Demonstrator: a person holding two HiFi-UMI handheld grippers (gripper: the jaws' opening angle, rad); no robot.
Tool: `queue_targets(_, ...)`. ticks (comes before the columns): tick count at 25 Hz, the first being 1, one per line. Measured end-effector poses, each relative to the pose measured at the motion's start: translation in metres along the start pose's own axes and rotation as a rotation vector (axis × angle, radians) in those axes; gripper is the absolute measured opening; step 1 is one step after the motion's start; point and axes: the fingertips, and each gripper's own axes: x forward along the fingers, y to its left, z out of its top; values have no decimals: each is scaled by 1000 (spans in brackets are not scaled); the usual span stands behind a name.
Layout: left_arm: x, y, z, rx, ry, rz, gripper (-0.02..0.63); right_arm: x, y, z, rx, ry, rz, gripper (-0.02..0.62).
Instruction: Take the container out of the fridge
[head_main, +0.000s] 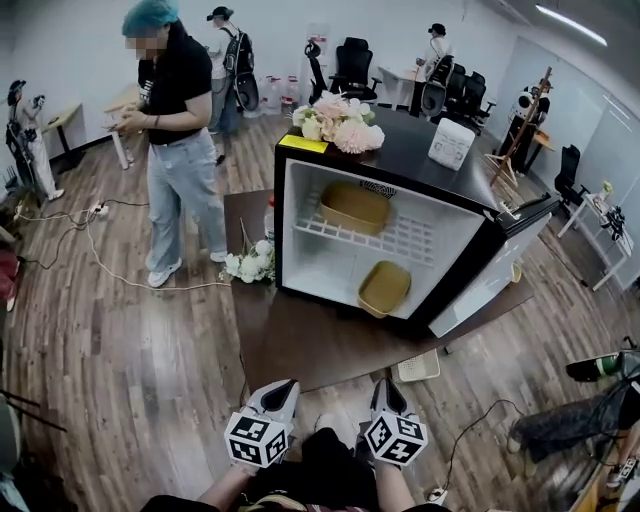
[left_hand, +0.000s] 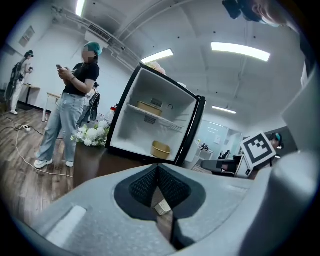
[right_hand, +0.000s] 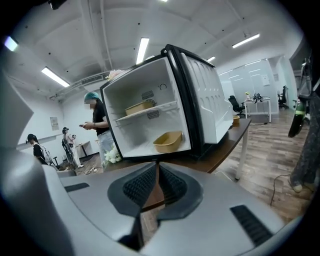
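Note:
A black mini fridge (head_main: 410, 160) stands open on a dark table (head_main: 320, 340), its door (head_main: 500, 270) swung to the right. Inside are two tan containers: one on the wire shelf (head_main: 355, 207), one on the fridge floor (head_main: 384, 287). Both also show in the left gripper view, shelf container (left_hand: 149, 107) and lower container (left_hand: 160, 149), and in the right gripper view, shelf container (right_hand: 138, 107) and lower container (right_hand: 168, 141). My left gripper (head_main: 283, 386) (left_hand: 157, 167) and right gripper (head_main: 385, 386) (right_hand: 157, 166) hover side by side before the table's near edge, both shut and holding nothing, well short of the fridge.
Pink flowers (head_main: 338, 122) and a white box (head_main: 451, 143) sit on the fridge top. White flowers (head_main: 250, 265) and a bottle (head_main: 269, 215) lie left of the fridge. A person (head_main: 180, 130) stands at the far left. Cables (head_main: 90, 250) cross the wooden floor.

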Motion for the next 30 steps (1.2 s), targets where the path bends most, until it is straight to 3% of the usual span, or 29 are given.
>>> queue_targets(8,76,4,17,-18,5,53,9,65,-34,27,-5,52,19,28)
queue_targets(15,135,-3,32,-16,-4,65,9,110,-69,55,-19,63,-39,25)
queue_targets(20,156,-1,34,-27,0,73,8,132,-78,65,13,87,-31,37)
queue_targets(26,165,8,40,-28,7,66,8,153,-77,61,88,134,-29,114)
queue_targets(30,162,16,44,-24,12,70,8,164,-76,62,119,144,-49,121)
